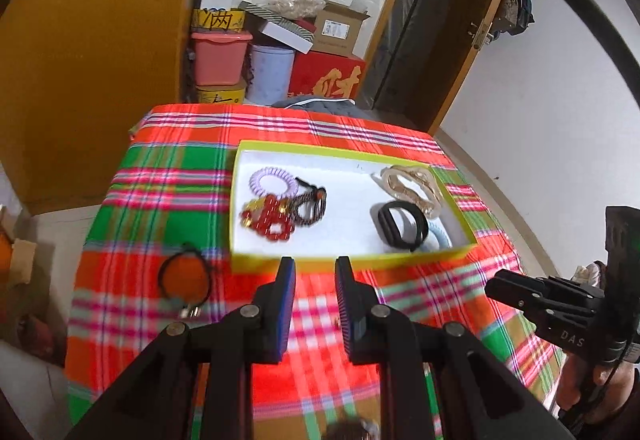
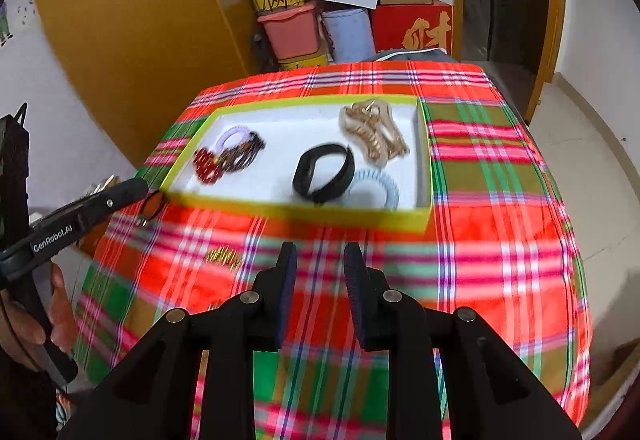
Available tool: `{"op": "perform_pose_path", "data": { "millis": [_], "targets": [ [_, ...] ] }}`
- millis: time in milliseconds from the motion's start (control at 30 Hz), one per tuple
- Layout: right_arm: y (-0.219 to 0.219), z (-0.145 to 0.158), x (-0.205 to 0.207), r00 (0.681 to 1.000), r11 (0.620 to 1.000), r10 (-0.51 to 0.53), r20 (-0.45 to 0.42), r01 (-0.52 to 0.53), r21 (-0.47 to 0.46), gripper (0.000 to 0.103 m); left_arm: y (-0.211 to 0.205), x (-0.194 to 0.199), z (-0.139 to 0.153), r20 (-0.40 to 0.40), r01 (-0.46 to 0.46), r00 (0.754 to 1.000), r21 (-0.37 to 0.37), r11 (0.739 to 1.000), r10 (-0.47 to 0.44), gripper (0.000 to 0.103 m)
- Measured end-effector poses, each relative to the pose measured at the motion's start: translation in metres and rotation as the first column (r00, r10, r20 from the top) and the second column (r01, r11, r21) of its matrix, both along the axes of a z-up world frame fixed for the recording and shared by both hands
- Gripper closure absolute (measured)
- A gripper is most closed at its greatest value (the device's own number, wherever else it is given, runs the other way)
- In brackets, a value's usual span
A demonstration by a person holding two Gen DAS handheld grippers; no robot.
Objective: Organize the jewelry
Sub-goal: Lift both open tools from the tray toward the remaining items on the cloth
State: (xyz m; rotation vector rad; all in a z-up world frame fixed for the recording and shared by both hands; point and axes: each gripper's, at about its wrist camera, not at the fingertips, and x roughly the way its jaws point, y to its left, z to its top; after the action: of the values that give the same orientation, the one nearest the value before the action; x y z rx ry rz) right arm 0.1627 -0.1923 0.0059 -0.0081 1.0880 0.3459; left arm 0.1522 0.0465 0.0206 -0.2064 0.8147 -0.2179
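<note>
A yellow-rimmed white tray (image 1: 264, 263) (image 2: 424, 176) sits on a plaid cloth. In it lie a lilac coil tie (image 1: 267, 180), red beads (image 1: 269, 221), a dark braided bracelet (image 1: 310, 206), a black band (image 1: 402, 225) (image 2: 324, 172), a pale blue coil tie (image 1: 439, 238) (image 2: 376, 192) and a beige claw clip (image 1: 412, 186) (image 2: 374, 130). A black cord loop (image 1: 185, 276) (image 2: 152, 206) lies on the cloth left of the tray. A small gold piece (image 2: 224, 257) lies in front of the tray. My left gripper (image 1: 316, 264) and right gripper (image 2: 320, 250) are open and empty, just short of the tray.
The plaid-covered table (image 1: 180, 168) drops off at its left, right and far edges. Stacked boxes and bins (image 1: 280, 52) stand behind it, beside a yellow cabinet (image 1: 100, 60) and an open door (image 1: 432, 40).
</note>
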Motion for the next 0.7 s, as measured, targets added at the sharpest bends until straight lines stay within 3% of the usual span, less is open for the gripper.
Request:
{"op": "perform_pose_path", "data": {
  "millis": [167,433,567,700],
  "targets": [
    [0.003,0.010,-0.026,1.000,1.000,0.026,-0.010,-0.026,0.012,0.078,0.005,-0.030,0.005,-0.006,-0.016,1.000,-0.034,0.999,0.016,0.083],
    [0.008,0.019,-0.056,0.998,0.998,0.058,0.011,-0.059,0.020,0.073,0.005,-0.060,0.013,0.015,-0.020,1.000,0.007,1.000,0.019,0.083],
    [0.011,0.017,-0.065,0.997,0.997,0.071,-0.010,-0.070,0.042,0.073,0.017,-0.069,0.013,-0.004,-0.044,0.999,-0.037,0.998,0.044,0.083],
    [0.014,0.018,-0.070,0.996,0.996,0.087,-0.006,-0.087,0.031,0.073,0.024,-0.075,0.018,0.030,-0.051,0.998,-0.002,0.999,0.051,0.083]
  ]
}}
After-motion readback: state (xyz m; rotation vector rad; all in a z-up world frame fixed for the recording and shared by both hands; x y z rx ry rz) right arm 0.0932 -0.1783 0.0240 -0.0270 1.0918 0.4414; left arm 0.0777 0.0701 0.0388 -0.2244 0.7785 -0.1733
